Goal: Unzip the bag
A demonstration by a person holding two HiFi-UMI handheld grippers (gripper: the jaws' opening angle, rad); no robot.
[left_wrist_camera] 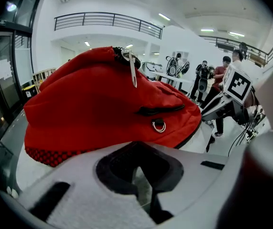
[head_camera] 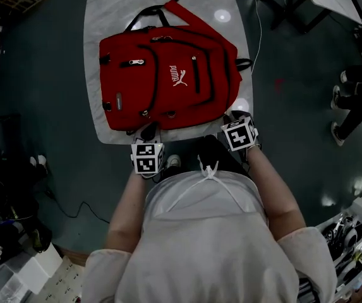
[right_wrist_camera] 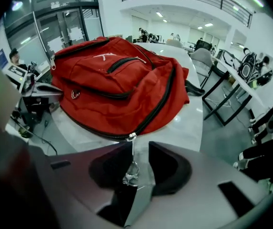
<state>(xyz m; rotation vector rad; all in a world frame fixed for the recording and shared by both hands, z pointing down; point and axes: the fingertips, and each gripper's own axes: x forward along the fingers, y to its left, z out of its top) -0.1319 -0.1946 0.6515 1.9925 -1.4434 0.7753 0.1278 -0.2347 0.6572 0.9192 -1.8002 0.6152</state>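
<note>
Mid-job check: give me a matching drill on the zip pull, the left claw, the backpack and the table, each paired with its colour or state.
Things:
1. zip pull
2. left claw
3. backpack
4. table

Colour or state:
A. red, lying flat
B. white, marbled, with the bag on it
C. pinched between the jaws of the right claw
D. jaws together with nothing between them, at the bag's near edge

Pairs: 1-C, 2-D, 3-A, 4-B
</note>
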